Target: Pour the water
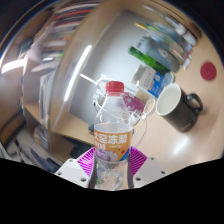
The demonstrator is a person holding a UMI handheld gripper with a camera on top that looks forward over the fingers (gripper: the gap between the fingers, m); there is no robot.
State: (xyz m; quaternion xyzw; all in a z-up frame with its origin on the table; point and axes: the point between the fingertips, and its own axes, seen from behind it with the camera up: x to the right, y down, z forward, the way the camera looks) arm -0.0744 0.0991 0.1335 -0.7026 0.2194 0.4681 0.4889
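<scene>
A clear plastic bottle (112,135) with a red cap and an orange label stands upright between my fingers, and my gripper (110,167) is shut on its lower body. Both magenta pads (87,159) press against its sides. The bottle looks lifted off the table, with its cap close to a dark mug (176,104) that has a white inside. That mug lies tilted beyond and to the right of the bottle, its mouth facing the bottle. A clear glass or cup (140,103) shows just behind the bottle's cap.
The light wooden table (90,75) stretches away behind the bottle. A second bottle with a green and blue label (152,52) stands far right. A red round thing (207,71) lies at the far right. Cluttered items (35,150) lie to the left.
</scene>
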